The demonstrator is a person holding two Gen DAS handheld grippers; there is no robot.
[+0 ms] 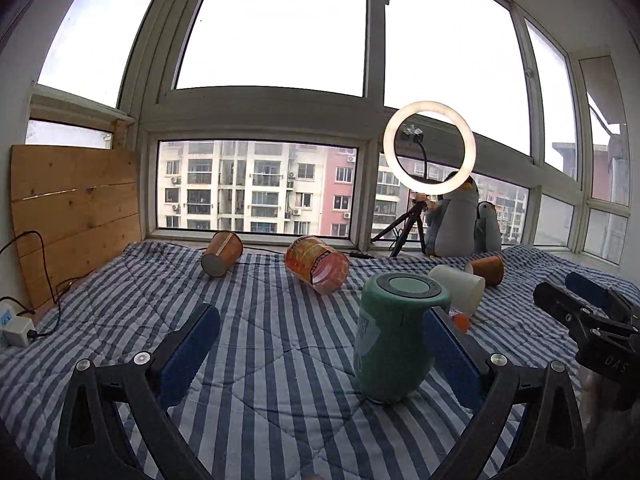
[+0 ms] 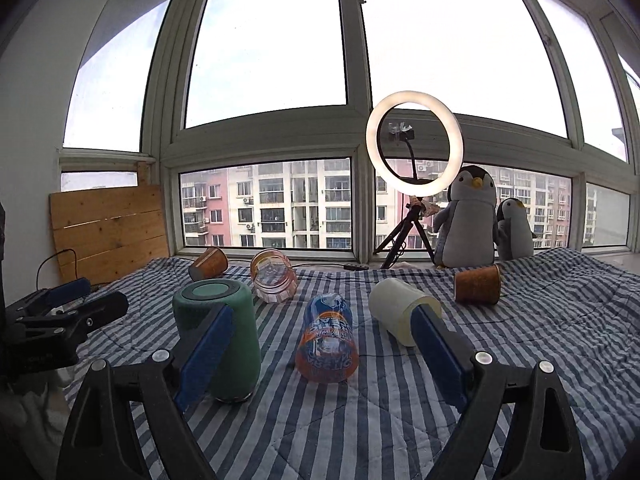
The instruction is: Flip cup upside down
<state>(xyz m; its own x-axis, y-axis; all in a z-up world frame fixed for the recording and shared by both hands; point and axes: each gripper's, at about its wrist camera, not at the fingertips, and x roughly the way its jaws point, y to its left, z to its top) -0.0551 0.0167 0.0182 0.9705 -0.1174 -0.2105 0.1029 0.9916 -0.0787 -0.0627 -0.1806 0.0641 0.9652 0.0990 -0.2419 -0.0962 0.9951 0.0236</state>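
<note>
A green cup stands upside down on the striped blanket, its dark base ring facing up; it also shows in the right wrist view. My left gripper is open, its right finger close beside the green cup, not gripping it. My right gripper is open and empty, with a clear orange-and-blue printed cup lying on its side between the fingers' line of sight. A cream cup lies on its side just beyond the right finger.
Other cups lie on their sides: two brown paper cups and a clear orange cup. A ring light on a tripod and two plush penguins stand by the window. A wooden board leans at left.
</note>
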